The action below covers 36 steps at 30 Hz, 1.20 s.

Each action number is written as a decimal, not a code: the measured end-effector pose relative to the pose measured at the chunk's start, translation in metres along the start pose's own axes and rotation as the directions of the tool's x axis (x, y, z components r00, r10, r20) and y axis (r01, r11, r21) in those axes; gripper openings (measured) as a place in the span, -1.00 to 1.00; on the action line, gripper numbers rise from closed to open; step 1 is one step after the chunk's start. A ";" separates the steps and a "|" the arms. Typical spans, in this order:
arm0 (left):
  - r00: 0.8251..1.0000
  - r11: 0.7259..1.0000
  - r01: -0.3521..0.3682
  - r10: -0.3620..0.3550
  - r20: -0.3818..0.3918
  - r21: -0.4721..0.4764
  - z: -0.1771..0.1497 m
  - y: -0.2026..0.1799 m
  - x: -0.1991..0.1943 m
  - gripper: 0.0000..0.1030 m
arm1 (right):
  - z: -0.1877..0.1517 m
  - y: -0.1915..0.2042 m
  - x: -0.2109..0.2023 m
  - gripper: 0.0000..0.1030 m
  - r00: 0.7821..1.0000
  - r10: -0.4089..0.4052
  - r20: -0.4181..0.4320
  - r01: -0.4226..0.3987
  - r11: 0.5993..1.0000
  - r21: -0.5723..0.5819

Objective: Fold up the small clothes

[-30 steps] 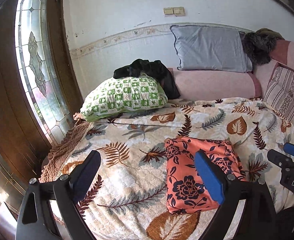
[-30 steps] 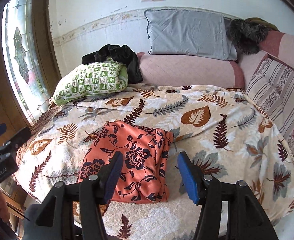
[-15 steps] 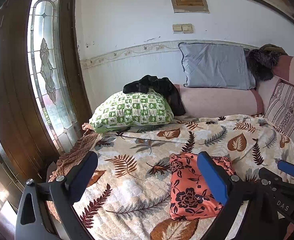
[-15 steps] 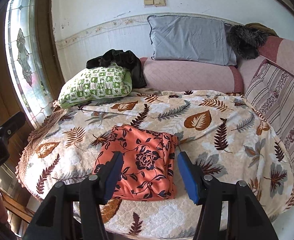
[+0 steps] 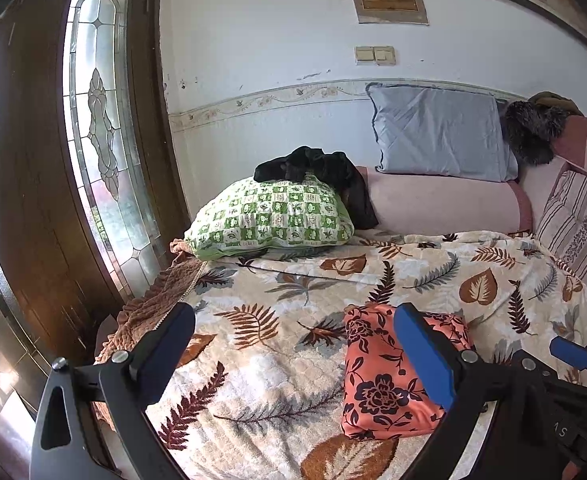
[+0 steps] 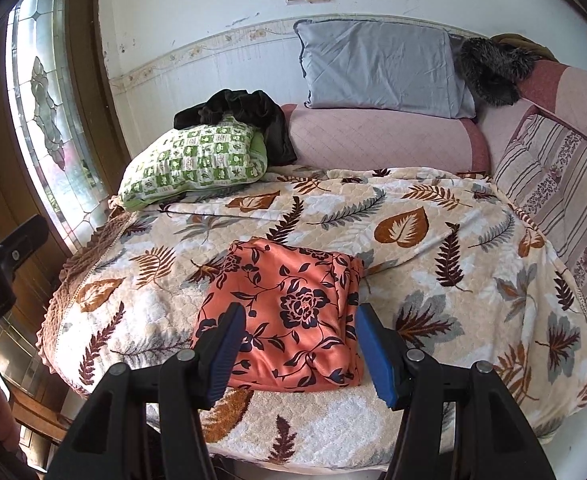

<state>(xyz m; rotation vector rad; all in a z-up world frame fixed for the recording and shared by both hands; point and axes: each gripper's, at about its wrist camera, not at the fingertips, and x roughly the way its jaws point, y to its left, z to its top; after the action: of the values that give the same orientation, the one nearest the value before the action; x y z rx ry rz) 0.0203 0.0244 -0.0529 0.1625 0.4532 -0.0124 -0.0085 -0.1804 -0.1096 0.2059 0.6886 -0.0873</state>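
Observation:
A folded orange garment with dark flowers lies flat near the front edge of the leaf-patterned blanket. My right gripper hovers over the garment's near edge, open, its blue pads clear of the cloth. In the left wrist view the garment sits low and right, partly behind one finger. My left gripper stands open above bare blanket to the garment's left, holding nothing. Each gripper shows at the edge of the other's view: the right gripper, the left gripper.
A green checked pillow with a black garment on it lies at the back left. A grey pillow, a pink bolster and a striped cushion line the back and right. A wooden door with patterned glass stands left.
Both grippers have drawn back and up from the garment, so it looks smaller and more wall shows. The garment has not moved. Both grippers stay open.

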 end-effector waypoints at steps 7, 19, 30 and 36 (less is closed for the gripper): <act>1.000 1.000 -0.001 0.001 -0.011 -0.007 -0.001 0.002 0.002 0.93 | -0.001 0.005 0.002 0.18 1.000 0.009 -0.007 -0.009 1.000 -0.003; 1.000 1.000 -0.003 0.003 -0.016 -0.012 -0.002 0.004 0.003 0.93 | -0.002 0.009 0.003 0.18 1.000 0.020 -0.006 -0.020 1.000 -0.015; 1.000 1.000 0.002 -0.003 -0.016 -0.013 -0.003 0.004 0.004 0.93 | -0.002 0.011 0.005 0.18 1.000 0.023 -0.008 -0.023 1.000 -0.018; 1.000 1.000 -0.001 0.000 -0.014 -0.014 -0.001 0.004 0.004 0.93 | 0.000 0.012 0.007 0.18 1.000 0.026 -0.009 -0.026 0.999 -0.025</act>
<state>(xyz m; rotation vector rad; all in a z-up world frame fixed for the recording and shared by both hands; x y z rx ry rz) 0.0238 0.0287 -0.0554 0.1487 0.4669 -0.0074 -0.0012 -0.1683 -0.1122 0.1917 0.6946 -0.0528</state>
